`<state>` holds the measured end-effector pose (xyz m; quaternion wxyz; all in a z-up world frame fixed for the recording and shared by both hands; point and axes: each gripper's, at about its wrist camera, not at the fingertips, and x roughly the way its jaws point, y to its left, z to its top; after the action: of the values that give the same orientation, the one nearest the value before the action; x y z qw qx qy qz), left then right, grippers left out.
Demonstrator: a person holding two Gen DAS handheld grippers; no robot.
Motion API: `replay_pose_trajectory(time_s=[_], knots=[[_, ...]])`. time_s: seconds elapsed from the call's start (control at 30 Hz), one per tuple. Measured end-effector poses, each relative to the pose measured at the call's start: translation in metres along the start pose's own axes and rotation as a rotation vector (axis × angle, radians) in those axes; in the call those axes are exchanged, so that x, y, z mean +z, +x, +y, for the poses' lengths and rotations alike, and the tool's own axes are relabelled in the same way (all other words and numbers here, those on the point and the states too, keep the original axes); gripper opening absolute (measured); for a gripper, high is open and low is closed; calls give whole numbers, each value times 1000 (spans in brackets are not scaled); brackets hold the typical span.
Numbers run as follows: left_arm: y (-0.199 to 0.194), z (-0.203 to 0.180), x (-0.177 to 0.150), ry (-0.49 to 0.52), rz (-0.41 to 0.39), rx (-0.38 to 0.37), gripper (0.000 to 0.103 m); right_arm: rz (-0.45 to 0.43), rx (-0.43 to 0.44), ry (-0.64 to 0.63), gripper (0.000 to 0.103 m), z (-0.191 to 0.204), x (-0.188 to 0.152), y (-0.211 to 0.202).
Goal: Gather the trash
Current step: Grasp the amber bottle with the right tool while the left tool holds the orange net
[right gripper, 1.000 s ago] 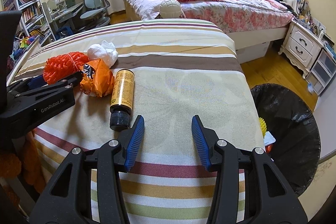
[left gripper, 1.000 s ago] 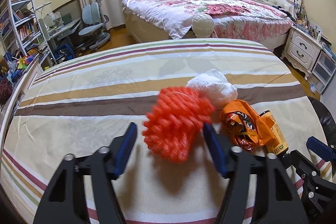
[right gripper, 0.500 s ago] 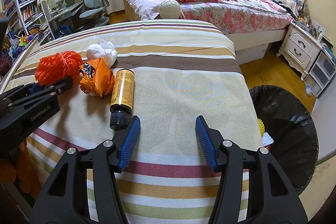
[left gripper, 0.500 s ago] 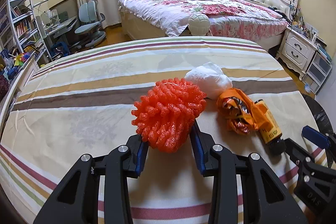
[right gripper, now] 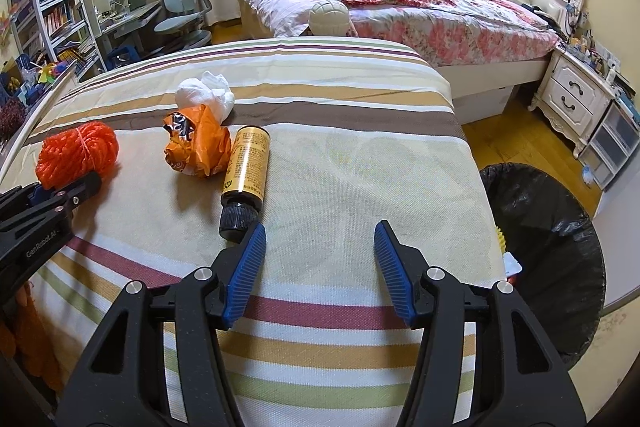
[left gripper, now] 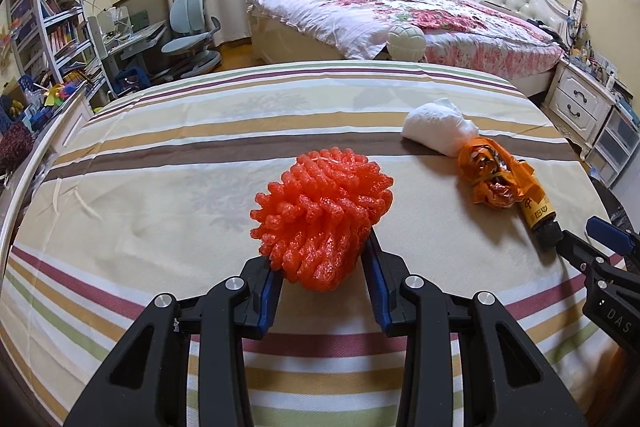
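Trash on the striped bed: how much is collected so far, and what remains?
Done: the black-lined bin beside the bed already holds a few pieces. In hand: the left claw is closed on the orange foam net. Left: the white tissue wad, the orange wrapper and the yellow bottle lie on the cover; the right claw is open and empty near the bottle.

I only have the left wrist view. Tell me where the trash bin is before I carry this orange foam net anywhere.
Observer: The black-lined trash bin stands on the floor past the right edge of the striped bed.
Operator: Report what's in it.
Observer: A yellow spiky item and a white scrap show inside its near rim.
Operator: Now the right gripper.
Observer: The right gripper is open and empty, with the yellow bottle's black cap just ahead of its left finger.
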<state>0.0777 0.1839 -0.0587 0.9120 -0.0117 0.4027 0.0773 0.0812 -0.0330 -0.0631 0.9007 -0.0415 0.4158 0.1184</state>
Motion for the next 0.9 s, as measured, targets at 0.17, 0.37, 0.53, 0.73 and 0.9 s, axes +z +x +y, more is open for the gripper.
replay_pose_trajectory(time_s=[0.17, 0.37, 0.53, 0.73, 0.9], knots=[[2, 8, -1, -30, 3, 4, 38, -7, 1, -6, 55, 6, 0, -2], [1, 9, -2, -38, -1, 2, 38, -15, 0, -5, 55, 11, 2, -4], [1, 10, -3, -52, 3, -3, 38, -22, -4, 0, 55, 10, 3, -5], [-2, 13, -2, -56, -3, -6, 38, -31, -7, 2, 55, 8, 6, -9], [-2, 22, -3, -65, -5, 17, 38, -42, -7, 2, 55, 9, 10, -12]])
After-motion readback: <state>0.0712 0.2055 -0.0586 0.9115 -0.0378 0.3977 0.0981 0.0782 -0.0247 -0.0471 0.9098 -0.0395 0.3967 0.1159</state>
